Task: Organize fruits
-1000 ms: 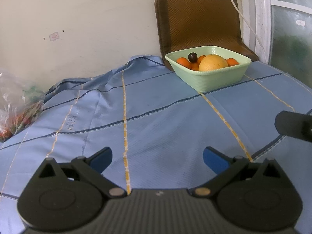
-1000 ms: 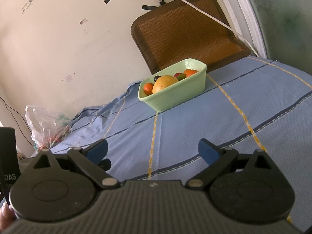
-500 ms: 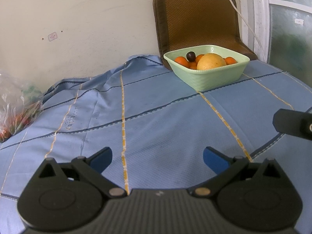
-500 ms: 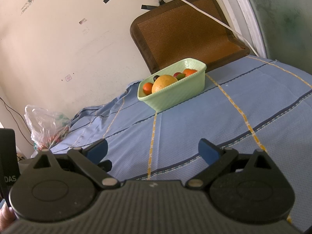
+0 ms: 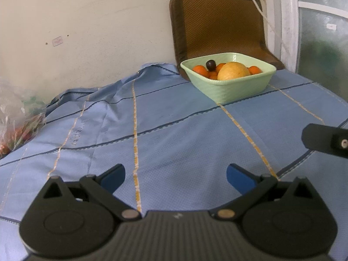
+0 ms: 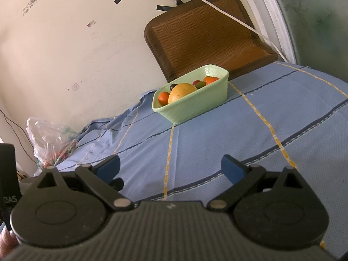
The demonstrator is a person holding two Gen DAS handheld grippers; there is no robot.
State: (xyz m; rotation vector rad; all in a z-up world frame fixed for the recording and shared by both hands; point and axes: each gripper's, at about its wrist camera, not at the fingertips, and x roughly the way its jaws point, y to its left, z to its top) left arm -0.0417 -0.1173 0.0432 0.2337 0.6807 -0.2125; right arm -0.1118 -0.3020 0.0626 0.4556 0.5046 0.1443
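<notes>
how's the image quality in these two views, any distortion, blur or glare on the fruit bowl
Left wrist view: strong fisheye bending, the tablecloth stripes curve, dark vignette in the corners; green bowl fairly sharp, evenly lit, no glare; plastic bag at the left edge is smeared. Right wrist view: horizon tilted, same barrel distortion; bowl clear, large yellow fruit softly lit; frosted window bright but not blown out.

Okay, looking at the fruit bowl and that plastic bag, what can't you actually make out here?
- Bowl bottom, both views: its wall and the big yellow fruit hide any fruit underneath.
- Plastic bag contents: crinkled film blurs them; the left view's edge cuts it off.
- Small dark fruit: too small to identify.
</notes>
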